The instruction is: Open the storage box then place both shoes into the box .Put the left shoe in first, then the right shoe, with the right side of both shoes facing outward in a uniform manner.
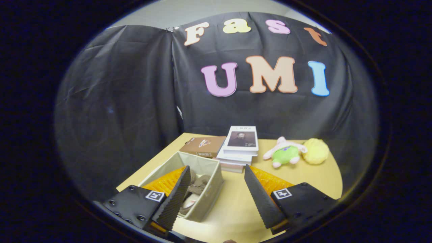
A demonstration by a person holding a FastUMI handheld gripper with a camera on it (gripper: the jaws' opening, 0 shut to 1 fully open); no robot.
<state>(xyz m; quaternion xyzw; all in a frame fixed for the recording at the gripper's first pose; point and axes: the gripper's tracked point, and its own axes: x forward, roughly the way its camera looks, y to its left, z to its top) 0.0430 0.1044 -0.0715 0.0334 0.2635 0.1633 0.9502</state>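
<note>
While the claw (216, 175) hangs wide apart and empty above the yellow worktop (303, 175), the open beige fabric storage box (206, 189) sits by its left finger with brownish shoes (197, 185) inside, no lettering on the books (240, 143) beyond being legible.

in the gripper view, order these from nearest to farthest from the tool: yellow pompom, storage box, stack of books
The tool is open, holding nothing.
1. Storage box: right at the left finger, shoes inside.
2. Stack of books: beyond the fingertips, mid-table.
3. Yellow pompom: far right, beside the plush toy.
</note>
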